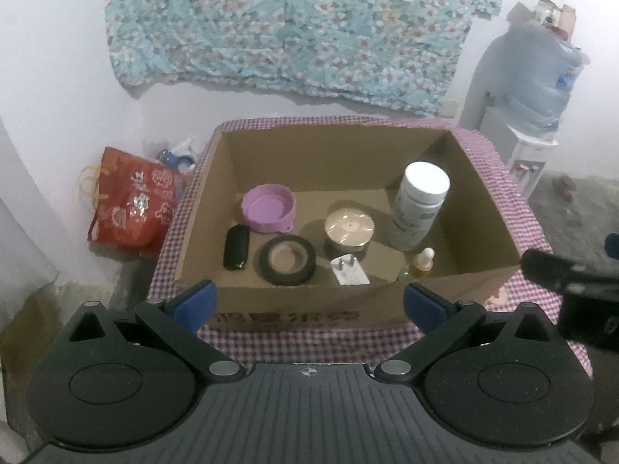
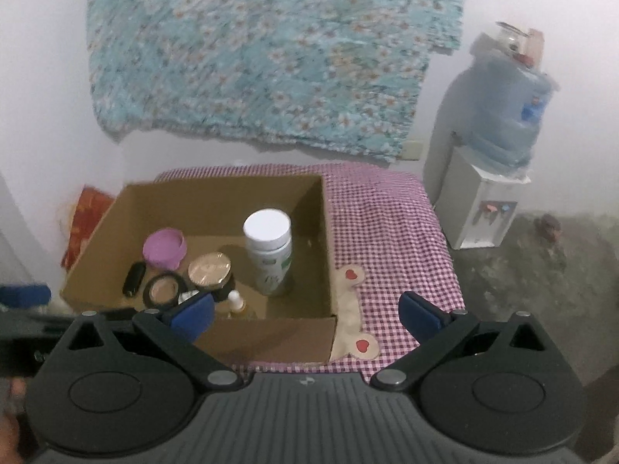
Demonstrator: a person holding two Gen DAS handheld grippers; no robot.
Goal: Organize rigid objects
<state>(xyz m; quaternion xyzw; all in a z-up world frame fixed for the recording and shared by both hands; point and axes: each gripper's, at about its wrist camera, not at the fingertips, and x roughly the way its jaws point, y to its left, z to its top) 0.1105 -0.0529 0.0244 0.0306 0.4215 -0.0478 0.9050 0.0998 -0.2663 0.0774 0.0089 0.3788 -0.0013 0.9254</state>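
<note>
An open cardboard box [image 1: 479, 201] [image 2: 329, 232] stands on a purple checked tablecloth [image 2: 390, 239]. Inside it are a tall white bottle [image 1: 419, 205] [image 2: 269, 255], a lilac bowl [image 1: 269, 207] [image 2: 164, 249], a round tin [image 1: 348, 230] [image 2: 211, 268], a roll of black tape [image 1: 288, 259] [image 2: 164, 290], a black case [image 1: 236, 247] [image 2: 133, 278], a white plug [image 1: 350, 272] and a small dropper bottle [image 1: 423, 263] [image 2: 236, 303]. My left gripper [image 1: 309, 303] hangs open and empty before the box's near wall. My right gripper [image 2: 307, 315] is open and empty over the box's near right corner.
A floral cloth [image 1: 290, 27] hangs on the wall behind. A water dispenser [image 1: 530, 116] [image 2: 491, 162] stands at the right. A red bag [image 1: 131, 201] sits on the floor left of the table. The other gripper [image 1: 572, 282] shows at the left view's right edge.
</note>
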